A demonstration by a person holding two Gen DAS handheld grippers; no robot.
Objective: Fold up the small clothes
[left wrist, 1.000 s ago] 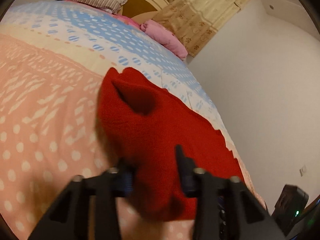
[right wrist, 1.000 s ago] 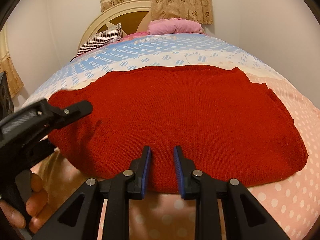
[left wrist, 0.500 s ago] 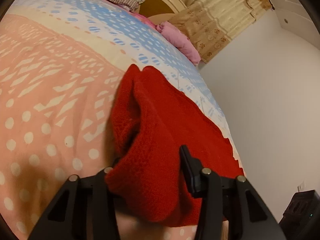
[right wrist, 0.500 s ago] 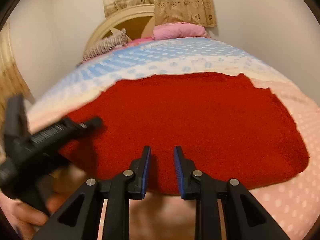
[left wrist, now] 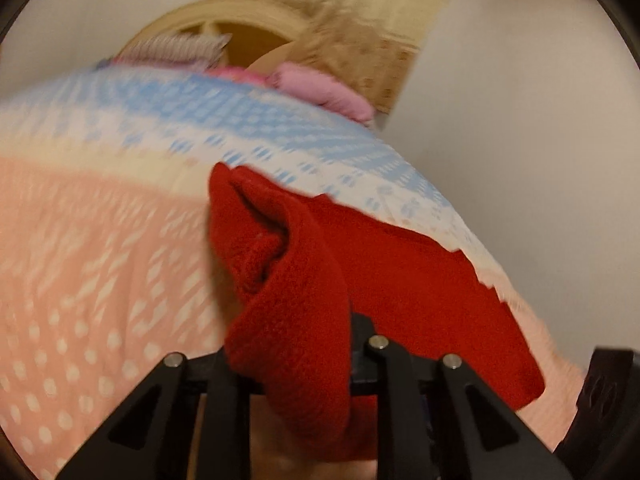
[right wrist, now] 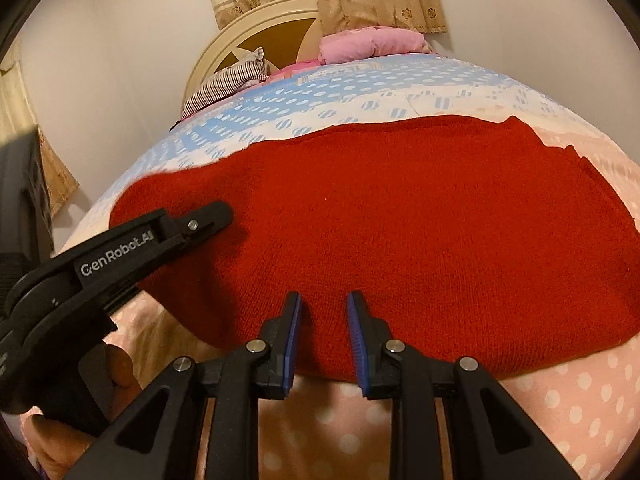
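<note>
A red knitted garment (right wrist: 400, 220) lies spread on the bed. In the left wrist view its left edge (left wrist: 296, 304) is bunched between my left gripper's (left wrist: 292, 344) fingers and lifted off the bed; the cloth hides the fingertips. The left gripper also shows in the right wrist view (right wrist: 192, 228) at the garment's left edge. My right gripper (right wrist: 324, 312) hovers over the garment's near hem with its blue-padded jaws a little apart and nothing between them.
The bed cover (right wrist: 580, 400) is pink with white dots near me and blue and white farther off. A striped pillow (right wrist: 228, 84) and a pink pillow (right wrist: 372, 42) lie at the headboard. A dark device (left wrist: 600, 400) stands beside the bed.
My left gripper has lifted the garment's left edge and swung, so the view is blurred. My right gripper has risen slightly above the hem, jaws unchanged.
</note>
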